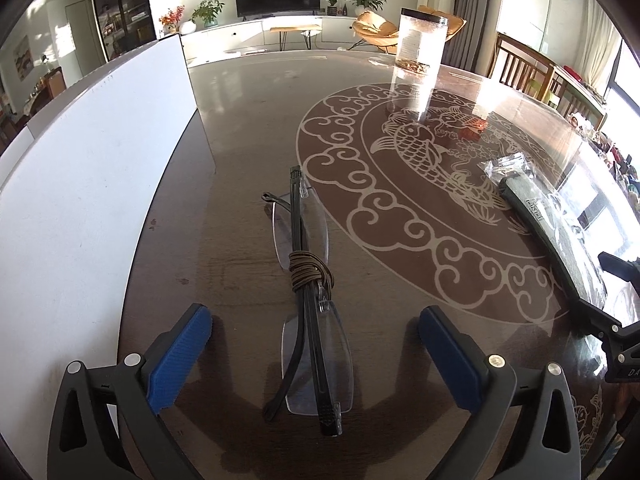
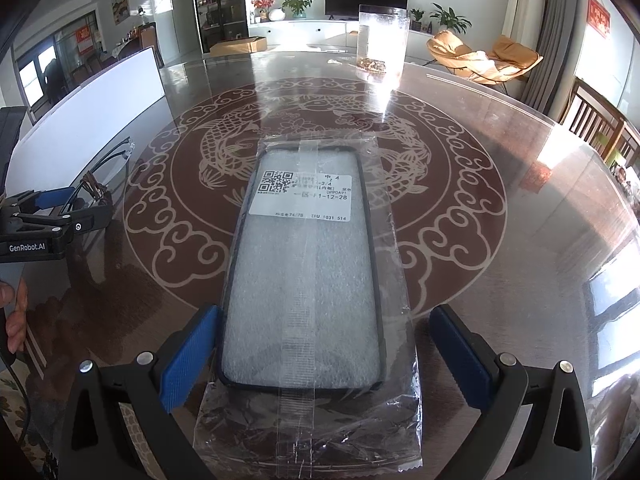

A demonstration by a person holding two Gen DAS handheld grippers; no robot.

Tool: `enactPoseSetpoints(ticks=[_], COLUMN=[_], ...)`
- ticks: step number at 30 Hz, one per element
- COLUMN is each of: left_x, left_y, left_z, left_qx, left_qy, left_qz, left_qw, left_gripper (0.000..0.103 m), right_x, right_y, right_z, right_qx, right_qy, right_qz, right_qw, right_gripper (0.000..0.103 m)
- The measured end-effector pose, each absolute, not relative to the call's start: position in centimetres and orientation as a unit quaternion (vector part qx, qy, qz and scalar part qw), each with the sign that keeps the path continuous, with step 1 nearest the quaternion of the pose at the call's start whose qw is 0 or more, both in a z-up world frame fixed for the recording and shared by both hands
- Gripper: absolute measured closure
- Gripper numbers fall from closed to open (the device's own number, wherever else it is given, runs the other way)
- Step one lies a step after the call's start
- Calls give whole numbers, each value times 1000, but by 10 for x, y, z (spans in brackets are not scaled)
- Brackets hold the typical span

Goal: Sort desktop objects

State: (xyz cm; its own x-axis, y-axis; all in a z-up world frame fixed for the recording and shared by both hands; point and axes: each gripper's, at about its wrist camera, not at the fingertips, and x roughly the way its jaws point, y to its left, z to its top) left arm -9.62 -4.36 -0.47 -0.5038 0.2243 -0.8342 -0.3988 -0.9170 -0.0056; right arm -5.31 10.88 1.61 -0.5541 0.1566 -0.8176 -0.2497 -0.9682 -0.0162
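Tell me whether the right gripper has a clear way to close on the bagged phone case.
Probably yes. The right gripper stands open with the bagged phone case lying flat on the table between its blue pads, nothing in between; only the loose bag edge sits near the right pad.

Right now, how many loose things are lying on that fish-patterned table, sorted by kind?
Folded glasses, cord-wrapped: 1
Bagged phone case: 1
Clear container, far side: 1
White board, at the left edge: 1
Total: 4
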Motion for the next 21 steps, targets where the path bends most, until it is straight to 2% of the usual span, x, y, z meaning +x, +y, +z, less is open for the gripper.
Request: enactPoseSetpoints(ticks=[3, 5, 6, 8, 9, 11, 13, 21], left_x=[-97, -99, -99, -100, -99, -94, -85, -41], left_y=[-42, -43, -43, -44, -45, -45, -45, -49], left_z=[-4, -1, 1, 2, 3, 4, 3, 2], left_qx=[-461, -450, -446, -438, -435, -430, -427, -428], left_qy=[95, 89, 86, 83, 82, 84, 88, 84], left_qz=[864, 871, 874, 878, 879, 880, 881, 876], left_qw=[181, 175, 173, 173, 175, 181, 183, 205], left_gripper=[0, 19, 24, 45, 51, 73, 78, 78], right_x=[-53, -53, -53, -52, -51, -49, -48, -53], right_y=[108, 106, 105, 103, 101, 99, 98, 112], right_z=[16, 17, 17, 18, 19, 22, 23, 15], right_qx=[-457, -456, -455, -450, -446, -438, -433, -454], right_qy=[49, 42, 38, 31, 27, 20, 17, 63], right_qz=[880, 881, 882, 884, 886, 889, 891, 882], right_qw=[117, 118, 119, 123, 126, 131, 134, 107], right_gripper=[0, 0, 0, 0, 0, 0, 0, 0])
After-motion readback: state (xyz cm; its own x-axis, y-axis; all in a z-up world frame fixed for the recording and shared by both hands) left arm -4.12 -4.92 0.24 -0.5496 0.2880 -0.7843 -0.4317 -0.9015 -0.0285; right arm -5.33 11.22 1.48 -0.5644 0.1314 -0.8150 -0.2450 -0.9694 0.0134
